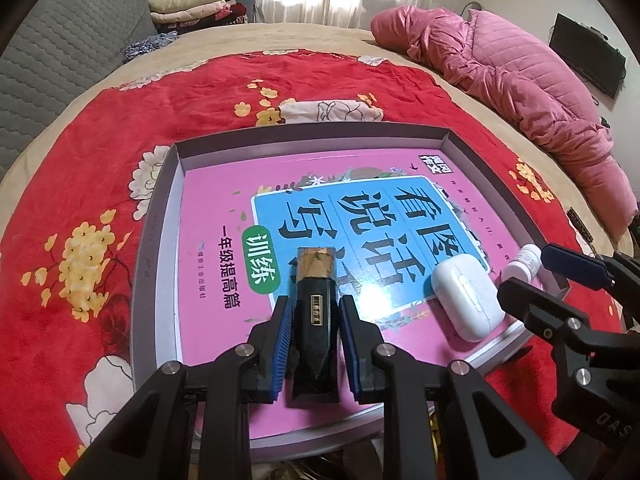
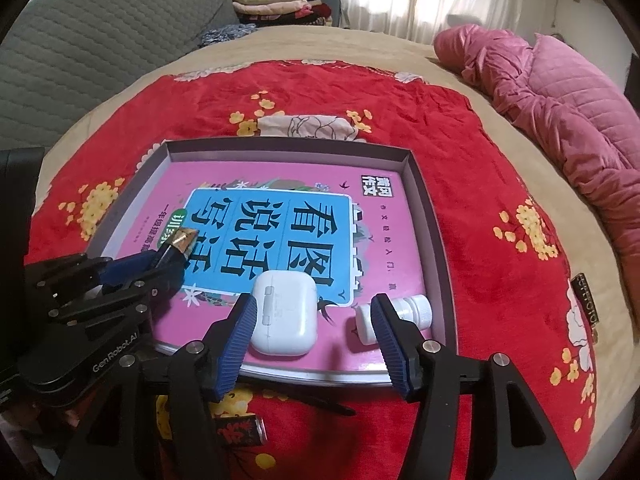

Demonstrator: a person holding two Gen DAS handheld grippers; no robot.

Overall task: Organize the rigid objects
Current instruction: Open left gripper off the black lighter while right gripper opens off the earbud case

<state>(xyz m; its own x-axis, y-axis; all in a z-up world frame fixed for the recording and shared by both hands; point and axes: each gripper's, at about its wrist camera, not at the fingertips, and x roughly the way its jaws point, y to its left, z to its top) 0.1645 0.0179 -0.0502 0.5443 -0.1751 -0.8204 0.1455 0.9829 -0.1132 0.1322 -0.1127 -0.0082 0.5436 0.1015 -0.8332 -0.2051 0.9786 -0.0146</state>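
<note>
A shallow grey box (image 1: 158,216) lies on the red floral blanket and holds a pink book (image 1: 224,200). On the book lie a white earbud case (image 1: 466,298) and a small white bottle (image 1: 522,262). My left gripper (image 1: 314,312) has its pads on either side of a black bar with a gold end (image 1: 314,300); small gaps show beside it. In the right wrist view my right gripper (image 2: 314,312) is open over the box's near edge, with the earbud case (image 2: 286,316) and the bottle (image 2: 404,312) between its fingers. The left gripper (image 2: 160,260) and bar (image 2: 182,242) show at left.
The box (image 2: 438,240) sits mid-bed. A pink quilted duvet (image 1: 520,92) lies along the right side, folded clothes (image 1: 192,6) at the far left. A small red packet (image 2: 240,430) lies on the blanket (image 2: 500,152) below the box's near edge.
</note>
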